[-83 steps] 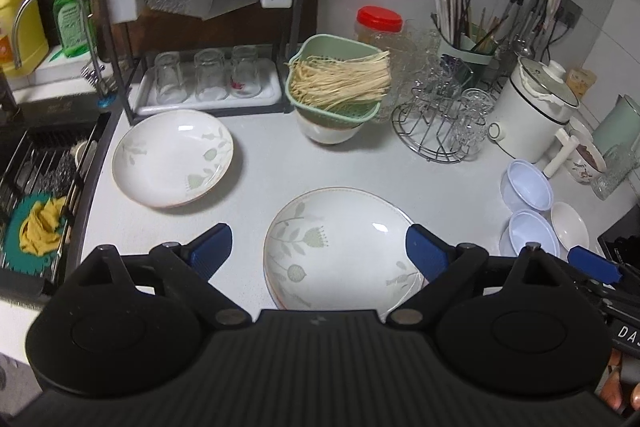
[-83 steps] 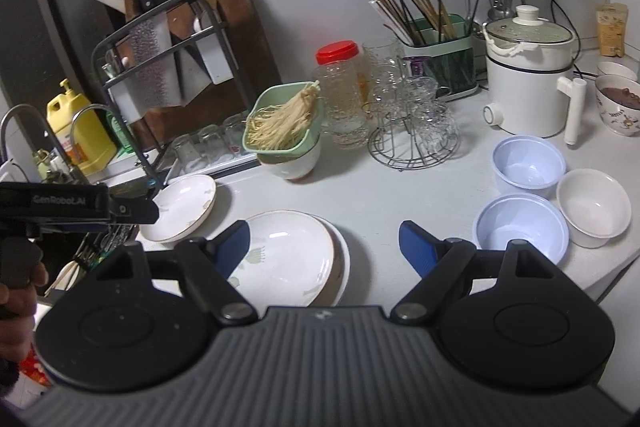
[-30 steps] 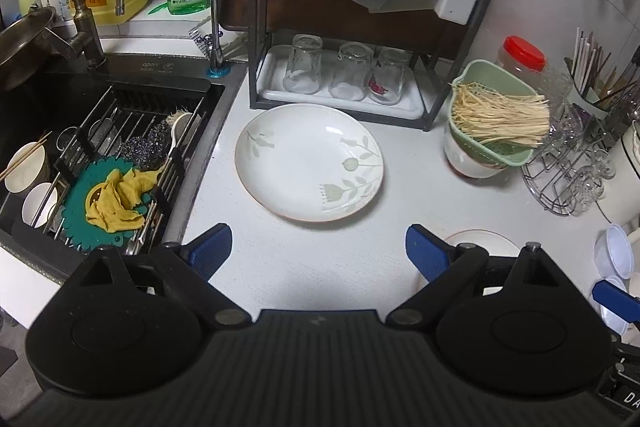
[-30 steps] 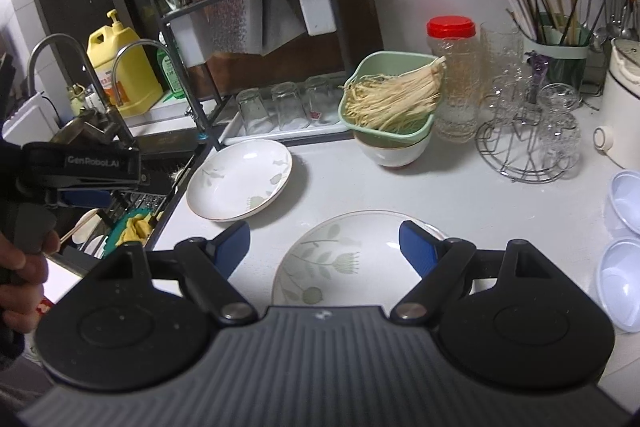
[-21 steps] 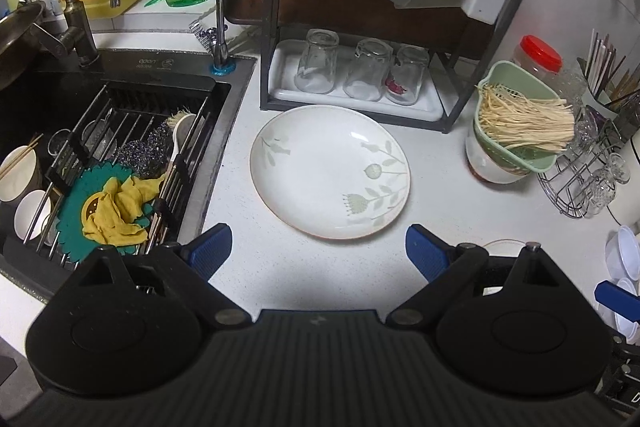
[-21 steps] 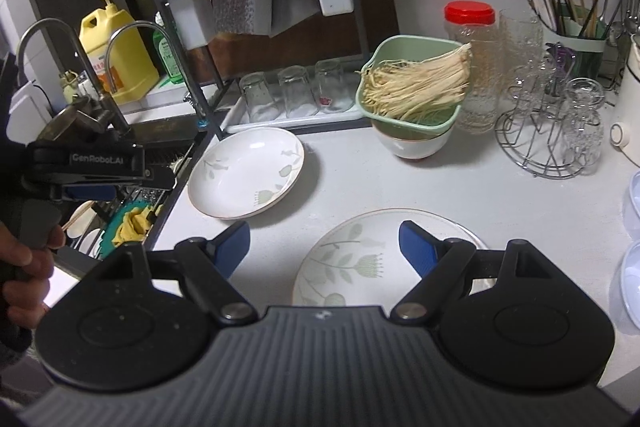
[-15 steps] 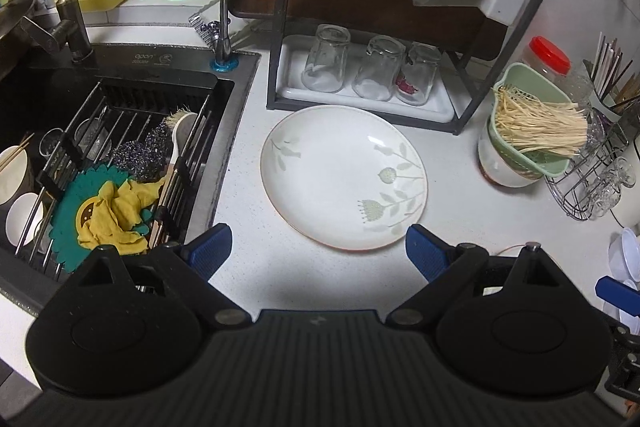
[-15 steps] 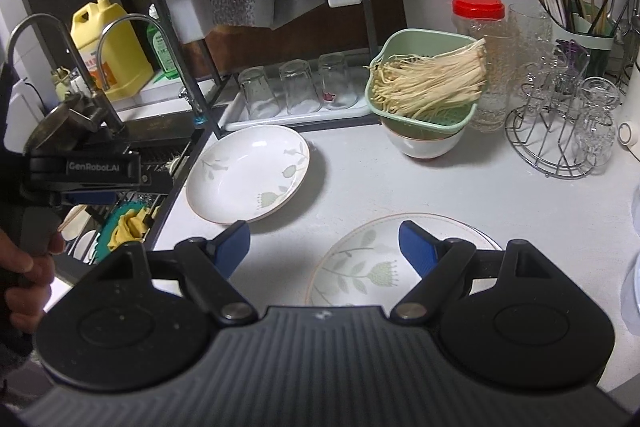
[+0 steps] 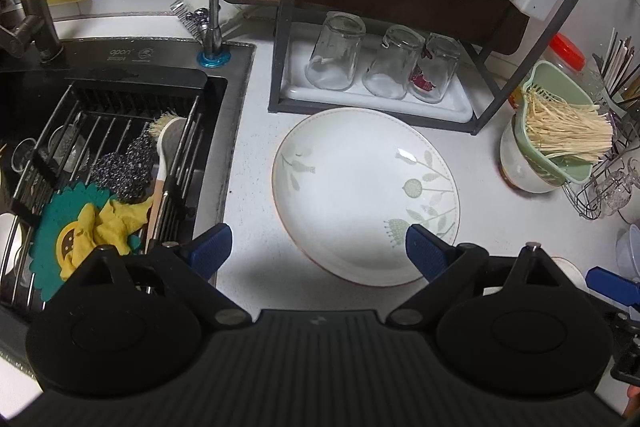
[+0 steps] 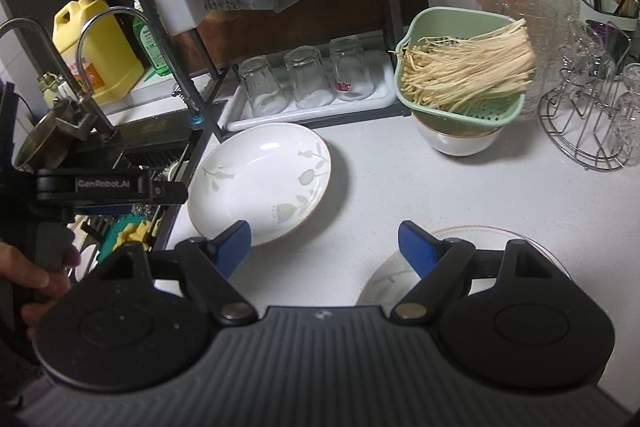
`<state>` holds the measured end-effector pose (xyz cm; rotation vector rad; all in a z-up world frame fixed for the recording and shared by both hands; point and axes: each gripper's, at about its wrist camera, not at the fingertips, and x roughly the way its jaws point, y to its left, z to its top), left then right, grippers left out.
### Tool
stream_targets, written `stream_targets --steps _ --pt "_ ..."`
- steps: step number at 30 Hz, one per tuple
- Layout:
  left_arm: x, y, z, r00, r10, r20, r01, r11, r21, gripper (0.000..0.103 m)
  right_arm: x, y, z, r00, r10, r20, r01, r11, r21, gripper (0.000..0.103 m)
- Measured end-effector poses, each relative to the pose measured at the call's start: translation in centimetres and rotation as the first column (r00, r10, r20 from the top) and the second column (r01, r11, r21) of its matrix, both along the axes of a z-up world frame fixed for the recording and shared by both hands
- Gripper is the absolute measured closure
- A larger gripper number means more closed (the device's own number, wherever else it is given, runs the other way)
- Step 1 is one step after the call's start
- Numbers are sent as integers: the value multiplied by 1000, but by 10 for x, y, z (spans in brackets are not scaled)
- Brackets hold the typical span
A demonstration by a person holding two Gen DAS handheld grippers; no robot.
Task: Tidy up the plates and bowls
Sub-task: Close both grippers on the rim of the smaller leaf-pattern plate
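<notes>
A white plate with a leaf pattern (image 9: 364, 195) lies on the white counter in front of the glass rack; it also shows in the right wrist view (image 10: 260, 183). My left gripper (image 9: 318, 249) is open and empty, just above the plate's near rim, its right fingertip (image 9: 424, 251) over the rim. A second patterned plate (image 10: 472, 255) lies under my right gripper (image 10: 324, 241), which is open and empty above the counter between the two plates. The left gripper's body (image 10: 100, 187) shows at the left of the right wrist view.
The sink (image 9: 100, 147) with a drying grid, scrubbers and a yellow cloth is at the left. A black rack with three upturned glasses (image 9: 380, 63) stands behind the plate. A green colander of noodles on a bowl (image 10: 464, 87) and a wire glass stand (image 10: 592, 107) are at the right.
My left gripper has moved forward and down toward the left plate, which now fills more of its view. My right gripper has drifted left; the second plate has slid toward its lower right.
</notes>
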<state>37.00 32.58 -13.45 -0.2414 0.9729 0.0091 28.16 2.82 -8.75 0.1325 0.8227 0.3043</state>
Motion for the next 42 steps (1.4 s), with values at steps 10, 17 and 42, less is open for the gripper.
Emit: stream_targets --steps 10,17,42 --pt "38 16 -24 999 -10 -35 9 999 -40 7 47 17 -12 999 -14 -49 14 1000 14 27" --pt "63 28 -40 998 -47 -37 44 997 -68 9 79 35 -20 993 -20 -113 21 1000 10 40" --pt "110 39 -78 984 -147 -100 126 974 -190 43 137 70 -72 957 -110 -267 93 993 -75 70"
